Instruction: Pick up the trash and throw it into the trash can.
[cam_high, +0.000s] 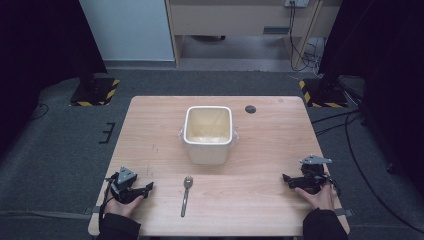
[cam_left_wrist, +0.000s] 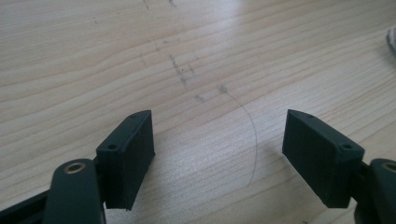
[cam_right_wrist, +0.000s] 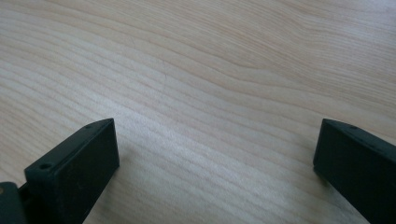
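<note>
A white square container (cam_high: 208, 133) stands upright in the middle of the wooden table (cam_high: 150, 140), its inside pale and creamy. A metal spoon (cam_high: 186, 194) lies in front of it, bowl end toward the container. My left gripper (cam_high: 148, 189) rests on the table near the front left corner, held by a hand, and is open with nothing between its jaws (cam_left_wrist: 218, 154). My right gripper (cam_high: 286, 179) rests near the front right edge, also hand-held and open, with bare wood between its jaws (cam_right_wrist: 215, 163).
A small dark round disc (cam_high: 250, 109) sits at the table's back right. Faint scratches mark the wood (cam_left_wrist: 182, 74) ahead of the left gripper. Grey carpet, cables (cam_high: 350, 130) and black stands surround the table.
</note>
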